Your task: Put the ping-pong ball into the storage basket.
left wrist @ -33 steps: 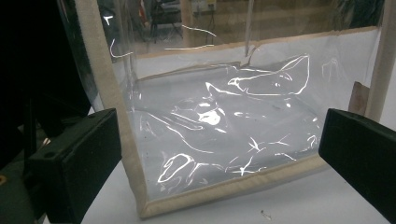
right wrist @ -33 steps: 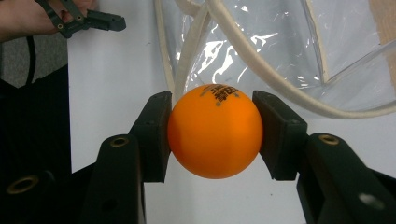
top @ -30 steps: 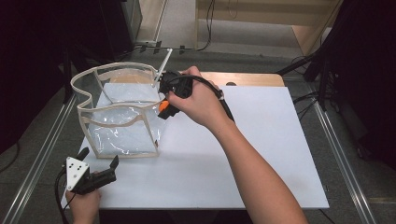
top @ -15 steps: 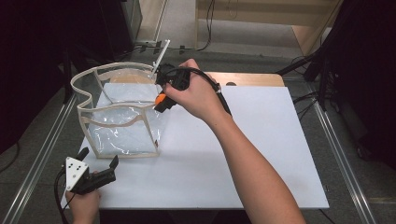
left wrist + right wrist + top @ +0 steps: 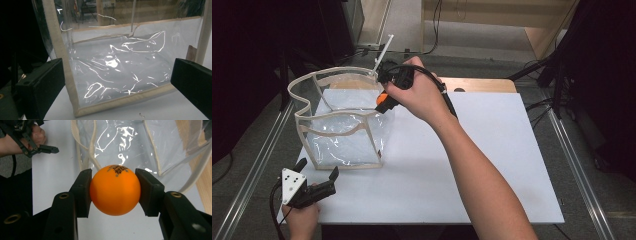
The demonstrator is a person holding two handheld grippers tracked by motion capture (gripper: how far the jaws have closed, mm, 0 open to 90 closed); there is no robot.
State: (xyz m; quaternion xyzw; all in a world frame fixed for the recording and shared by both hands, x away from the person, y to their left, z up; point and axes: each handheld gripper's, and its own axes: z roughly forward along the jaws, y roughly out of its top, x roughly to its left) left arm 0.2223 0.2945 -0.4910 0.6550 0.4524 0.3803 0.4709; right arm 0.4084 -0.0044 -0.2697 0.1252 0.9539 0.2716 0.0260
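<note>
Ball over the bag
Right hand-held gripper (image 5: 114, 192) pinches the ball (image 5: 115, 190); bag (image 5: 342, 125) mouth lies just left, below.

My high view looks down the table (image 5: 492, 165); both gripper views sit close, sharing the clear bag (image 5: 343, 131) at upper left.

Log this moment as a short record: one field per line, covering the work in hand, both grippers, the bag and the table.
work in hand: carrying an orange ball to a clear plastic bag
right gripper: shut on the orange ball, fingers pressing on both sides, held over the bag's near right corner
left gripper: open, nothing between its fingers, low at the table's front left, facing the bag
clear plastic bag: standing upright, top open, beige trim along the edges
ball marking: dark print on top, too small to read
table: white top
</note>
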